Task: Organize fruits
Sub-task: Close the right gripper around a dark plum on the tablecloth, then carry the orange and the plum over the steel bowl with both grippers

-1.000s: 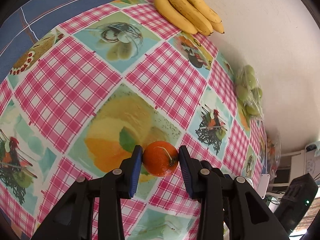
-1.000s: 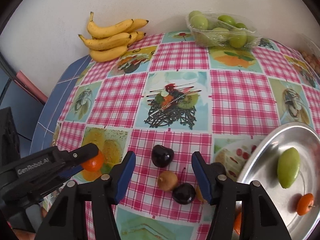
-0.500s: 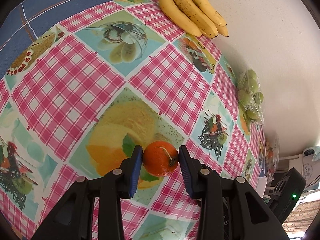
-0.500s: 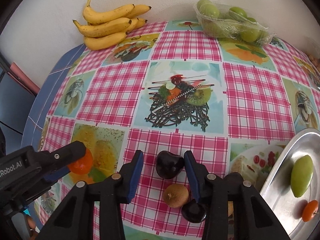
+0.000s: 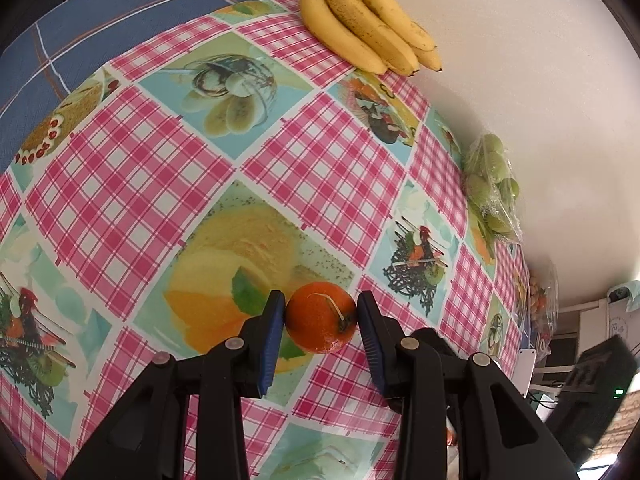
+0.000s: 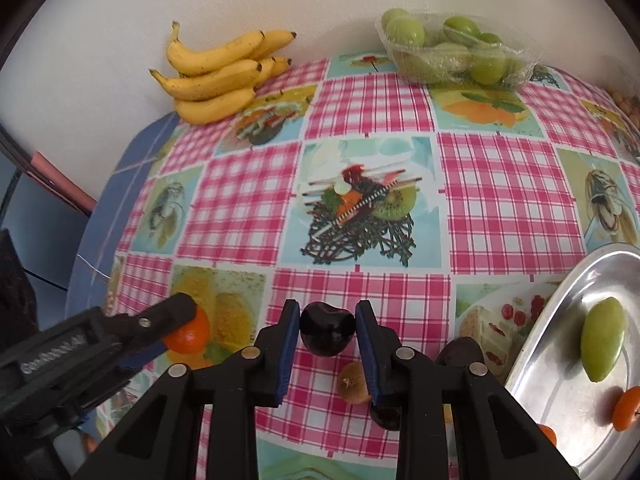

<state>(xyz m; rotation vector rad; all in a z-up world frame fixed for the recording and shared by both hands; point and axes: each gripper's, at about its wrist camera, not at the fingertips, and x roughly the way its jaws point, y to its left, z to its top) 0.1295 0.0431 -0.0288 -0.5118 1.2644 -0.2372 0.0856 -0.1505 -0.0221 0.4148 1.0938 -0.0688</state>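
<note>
My left gripper (image 5: 321,318) is shut on a small orange mandarin (image 5: 321,317) held just above the checked tablecloth; it also shows in the right wrist view (image 6: 188,330). My right gripper (image 6: 327,330) is shut on a dark plum (image 6: 327,330). A brown kiwi (image 6: 352,383) and other dark plums (image 6: 458,354) lie beside it. A silver tray (image 6: 560,320) at the right holds a green fruit (image 6: 602,346) and small orange fruits (image 6: 626,408).
Bananas (image 6: 218,74) (image 5: 366,24) lie at the back by the wall. A wrapped punnet of green plums (image 6: 452,50) (image 5: 490,186) stands at the back right. The table's blue edge (image 5: 100,36) falls off on the left.
My right gripper moved forward over the dark plum and closed on it. My left gripper kept its hold on the mandarin and shifted slightly.
</note>
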